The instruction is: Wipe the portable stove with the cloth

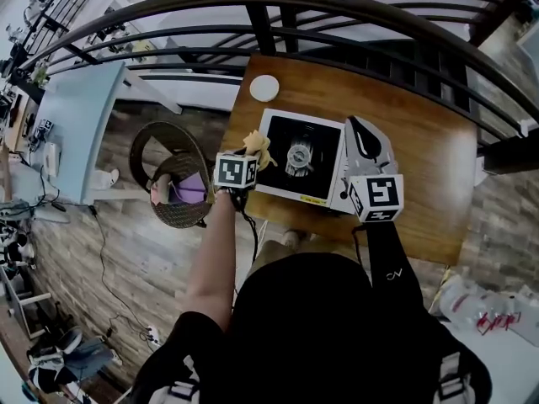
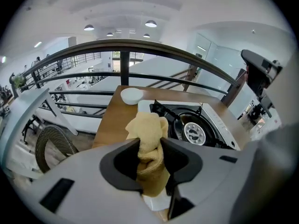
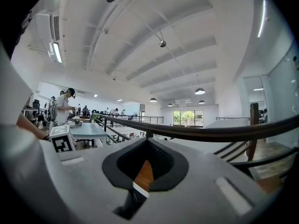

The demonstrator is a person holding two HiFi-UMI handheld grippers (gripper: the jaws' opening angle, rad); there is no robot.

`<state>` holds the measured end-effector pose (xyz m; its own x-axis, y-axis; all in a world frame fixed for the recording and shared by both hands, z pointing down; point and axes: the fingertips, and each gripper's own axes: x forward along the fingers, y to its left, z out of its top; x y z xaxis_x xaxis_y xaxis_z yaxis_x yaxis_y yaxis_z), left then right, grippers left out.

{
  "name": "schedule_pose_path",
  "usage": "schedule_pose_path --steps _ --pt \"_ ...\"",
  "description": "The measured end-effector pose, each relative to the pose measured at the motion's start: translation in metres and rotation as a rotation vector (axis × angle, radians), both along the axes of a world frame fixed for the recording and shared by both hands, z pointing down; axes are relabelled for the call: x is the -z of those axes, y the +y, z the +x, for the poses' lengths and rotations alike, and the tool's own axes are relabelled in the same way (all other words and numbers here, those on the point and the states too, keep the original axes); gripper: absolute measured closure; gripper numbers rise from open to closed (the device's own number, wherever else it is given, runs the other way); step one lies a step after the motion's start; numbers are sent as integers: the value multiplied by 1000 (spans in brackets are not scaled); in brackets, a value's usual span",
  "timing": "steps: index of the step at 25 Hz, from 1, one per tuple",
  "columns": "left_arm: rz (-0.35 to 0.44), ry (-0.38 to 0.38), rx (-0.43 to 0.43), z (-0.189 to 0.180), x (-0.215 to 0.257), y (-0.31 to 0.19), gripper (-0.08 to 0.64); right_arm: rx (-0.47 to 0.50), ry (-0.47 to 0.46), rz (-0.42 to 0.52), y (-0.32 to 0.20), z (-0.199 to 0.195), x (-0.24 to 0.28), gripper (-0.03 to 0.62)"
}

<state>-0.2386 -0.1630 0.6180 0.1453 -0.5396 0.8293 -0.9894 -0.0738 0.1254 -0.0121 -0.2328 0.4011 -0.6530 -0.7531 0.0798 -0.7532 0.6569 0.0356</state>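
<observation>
The portable stove (image 1: 299, 156) is white with a black top and a round burner (image 2: 193, 130), and it sits on the wooden table (image 1: 421, 141). My left gripper (image 1: 251, 156) hovers at the stove's left edge, shut on a bunched yellow cloth (image 1: 260, 147). In the left gripper view the cloth (image 2: 150, 139) stands pinched between the jaws of the left gripper (image 2: 149, 146), with the stove (image 2: 219, 122) just ahead to the right. Above the stove's right end my right gripper (image 1: 360, 133) is shut and empty. The right gripper view shows the right gripper (image 3: 146, 146) tilted up towards the ceiling.
A small white dish (image 1: 264, 87) lies on the table behind the stove's left corner, and the left gripper view shows the dish (image 2: 131, 95) too. A dark curved railing (image 1: 354, 7) runs beyond the table. A wicker chair (image 1: 168, 175) stands left of the table.
</observation>
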Motion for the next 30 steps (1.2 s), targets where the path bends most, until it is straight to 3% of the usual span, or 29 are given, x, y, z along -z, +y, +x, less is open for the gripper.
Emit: schedule_pose_path --steps 6,18,26,30 --pt "21 -26 -38 -3 9 -34 434 -33 -1 -24 -25 3 -2 589" --pt "50 -20 -208 -28 11 -85 434 -183 45 6 -38 -19 12 588" --pt "76 -23 -283 -9 17 -119 434 -285 82 4 -34 13 8 588" --pt "72 -110 -319 2 20 -129 436 -325 88 5 -35 36 9 588"
